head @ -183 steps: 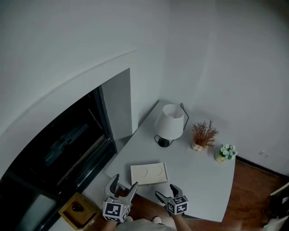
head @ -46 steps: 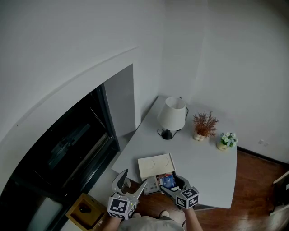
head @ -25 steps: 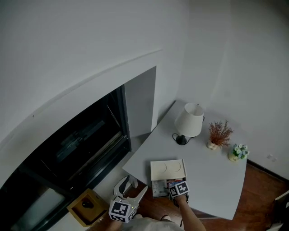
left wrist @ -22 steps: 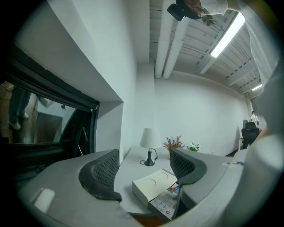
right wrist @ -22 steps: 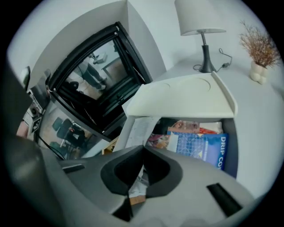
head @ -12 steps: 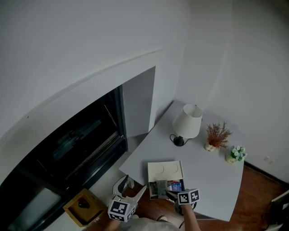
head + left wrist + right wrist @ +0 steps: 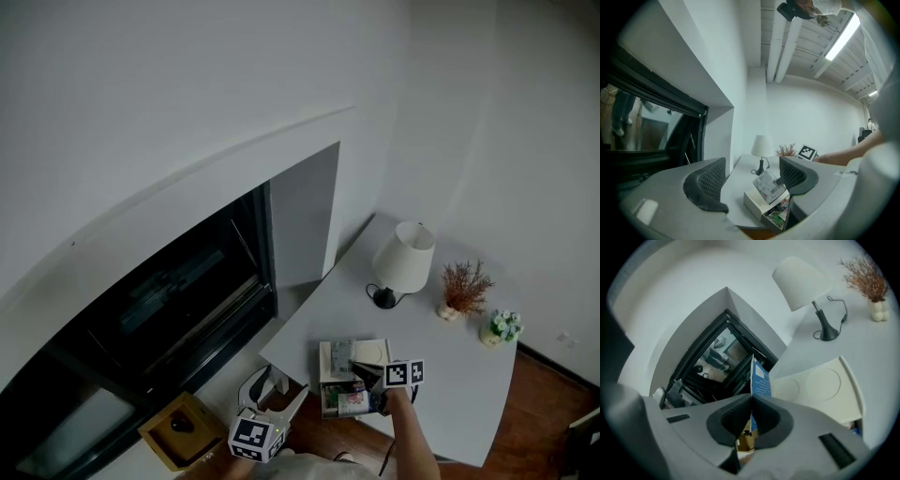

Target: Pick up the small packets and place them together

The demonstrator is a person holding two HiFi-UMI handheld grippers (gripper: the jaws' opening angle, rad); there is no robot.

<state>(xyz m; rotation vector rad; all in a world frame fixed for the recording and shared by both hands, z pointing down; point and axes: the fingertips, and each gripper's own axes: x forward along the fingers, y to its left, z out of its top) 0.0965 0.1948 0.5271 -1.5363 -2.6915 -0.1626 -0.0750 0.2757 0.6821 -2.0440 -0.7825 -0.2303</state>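
The right tool [image 7: 751, 409] is clenched on a thin packet [image 7: 761, 378], which sticks up edge-on from its closed jaws and hangs just above the white box [image 7: 373, 350] on the tabletop [image 7: 450, 366]. The left tool [image 7: 752, 171] is released, with nothing between its jaws. It sits low by the tabletop's near edge, apart from the box, whose open front shows other packets [image 7: 778, 216].

Count, taken around the white box [image 7: 373, 351]: I log one box on one table [image 7: 459, 384]. Beyond the box: one lamp [image 7: 404, 261], one dried plant [image 7: 463, 286], one flower pot [image 7: 502, 327]. One packet [image 7: 341, 350] above the box. More packets [image 7: 352, 401] in its drawer, number unreadable. Two grippers by the box: left gripper [image 7: 272, 386], right gripper [image 7: 361, 366].
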